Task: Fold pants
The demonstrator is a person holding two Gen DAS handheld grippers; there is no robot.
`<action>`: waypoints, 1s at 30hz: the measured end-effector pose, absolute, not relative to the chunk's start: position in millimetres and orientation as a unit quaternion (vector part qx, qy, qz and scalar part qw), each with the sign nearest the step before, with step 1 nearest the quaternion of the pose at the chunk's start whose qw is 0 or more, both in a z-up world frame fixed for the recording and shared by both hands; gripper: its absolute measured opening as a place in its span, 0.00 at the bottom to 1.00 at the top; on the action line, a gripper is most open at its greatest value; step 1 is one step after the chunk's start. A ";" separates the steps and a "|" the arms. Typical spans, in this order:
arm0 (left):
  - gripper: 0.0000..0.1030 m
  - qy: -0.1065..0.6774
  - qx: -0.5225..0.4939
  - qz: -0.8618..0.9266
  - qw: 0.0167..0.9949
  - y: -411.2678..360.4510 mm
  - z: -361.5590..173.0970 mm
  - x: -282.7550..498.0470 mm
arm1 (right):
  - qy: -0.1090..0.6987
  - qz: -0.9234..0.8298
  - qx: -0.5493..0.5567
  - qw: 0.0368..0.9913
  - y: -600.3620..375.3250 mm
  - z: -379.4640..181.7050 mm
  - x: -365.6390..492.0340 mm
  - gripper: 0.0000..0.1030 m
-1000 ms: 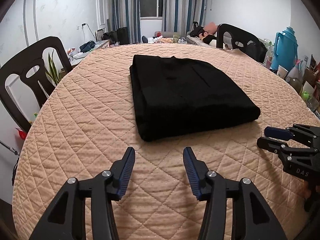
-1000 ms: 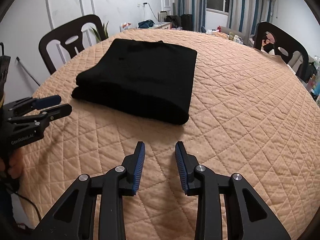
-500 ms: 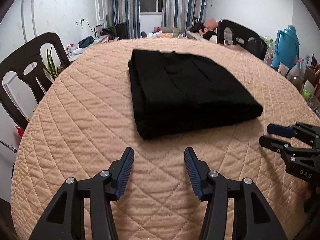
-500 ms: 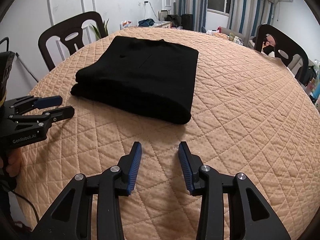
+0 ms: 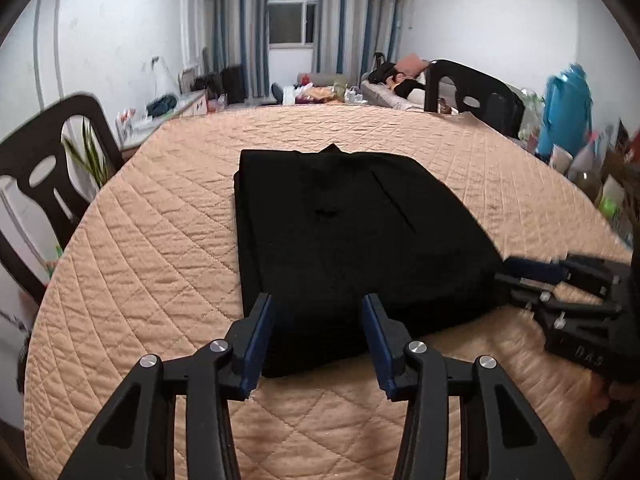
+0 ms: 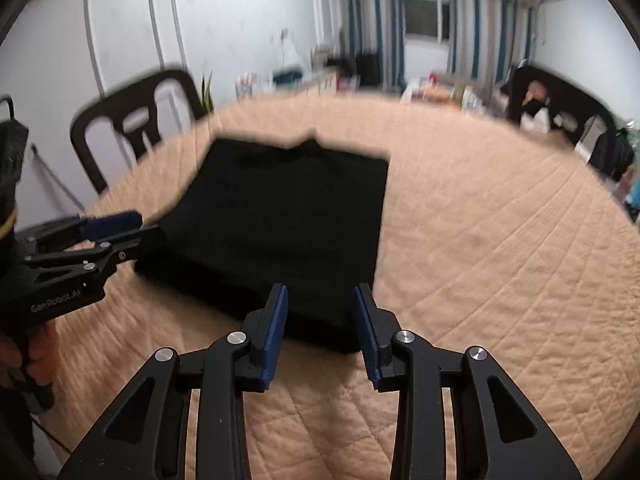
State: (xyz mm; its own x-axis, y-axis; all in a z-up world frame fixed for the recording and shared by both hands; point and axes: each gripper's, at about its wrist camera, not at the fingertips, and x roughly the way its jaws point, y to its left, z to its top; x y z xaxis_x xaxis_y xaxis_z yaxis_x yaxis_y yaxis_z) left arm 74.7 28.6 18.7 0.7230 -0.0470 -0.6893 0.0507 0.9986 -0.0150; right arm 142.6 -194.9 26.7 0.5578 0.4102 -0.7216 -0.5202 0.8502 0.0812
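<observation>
Two hand-held grippers are seen over a round worktop [image 5: 160, 208] covered with a quilted peach cloth, which fills most of both views. At the centre of the frame the black pants [image 5: 352, 232] are laid as a thick folded rectangle, with the near edge low in the picture. The left hand-held gripper [image 5: 318, 336] is held with its blue-padded fingers [image 5: 258, 332] spread on either side of the near left corner of the bundle, and nothing is pinched. The right hand-held gripper [image 6: 320, 322] is likewise spread, at the near right corner; the right wrist view is blurred, so contact cannot be told. The step in hand is judged to be a grasp of the near edge for a further fold. It would be done well if all layers at each corner were taken between the pads together, both corners were lifted evenly, and the edge were carried straight toward the far side so that the stack is not skewed.
</observation>
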 end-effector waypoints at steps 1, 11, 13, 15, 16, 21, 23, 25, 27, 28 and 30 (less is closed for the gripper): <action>0.47 0.372 0.008 -0.024 0.928 28.0 18.1 72.2 | 0.385 0.265 -0.073 0.881 -195.5 27.1 140.0 0.34; 0.47 0.404 -0.006 -0.007 0.915 36.9 8.8 50.6 | 0.396 0.267 -0.067 0.876 -207.0 29.1 118.2 0.34; 0.47 0.406 -0.003 -0.012 0.914 35.8 9.3 47.3 | 0.397 0.266 -0.075 0.875 -206.5 29.2 116.3 0.34; 0.47 0.407 0.003 -0.013 0.913 34.4 9.5 44.8 | 0.400 0.263 -0.079 0.875 -207.1 29.2 116.9 0.34; 0.47 0.408 0.007 -0.012 0.913 34.0 8.9 44.1 | 0.403 0.260 -0.084 0.873 -206.7 27.8 117.4 0.34; 0.47 0.427 0.003 -0.008 0.904 38.3 0.7 43.7 | 0.422 0.241 -0.112 0.867 -203.7 12.1 119.1 0.38; 0.49 0.427 0.003 -0.008 0.904 39.0 0.0 41.8 | 0.421 0.238 -0.116 0.868 -202.9 11.8 117.8 0.38; 0.51 0.428 0.002 -0.006 0.904 39.7 0.4 39.7 | 0.420 0.233 -0.120 0.869 -202.3 11.9 116.4 0.40; 0.53 0.428 0.000 -0.008 0.904 40.8 0.0 37.0 | 0.420 0.221 -0.120 0.872 -203.5 12.6 112.6 0.41; 0.54 0.428 -0.001 -0.008 0.904 41.6 -0.6 36.2 | 0.420 0.219 -0.119 0.873 -204.5 12.8 110.6 0.42; 0.57 0.429 -0.002 -0.006 0.903 42.3 -1.2 36.3 | 0.418 0.217 -0.119 0.874 -207.1 12.6 106.1 0.43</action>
State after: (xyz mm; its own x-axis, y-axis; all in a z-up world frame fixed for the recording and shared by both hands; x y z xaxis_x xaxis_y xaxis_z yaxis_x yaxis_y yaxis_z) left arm 36.3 42.3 -1.2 0.6319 -0.0135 -0.7749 0.0096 0.9999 -0.0097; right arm 106.1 -207.1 12.6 0.5557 0.2796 -0.7830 -0.4793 0.8772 -0.0269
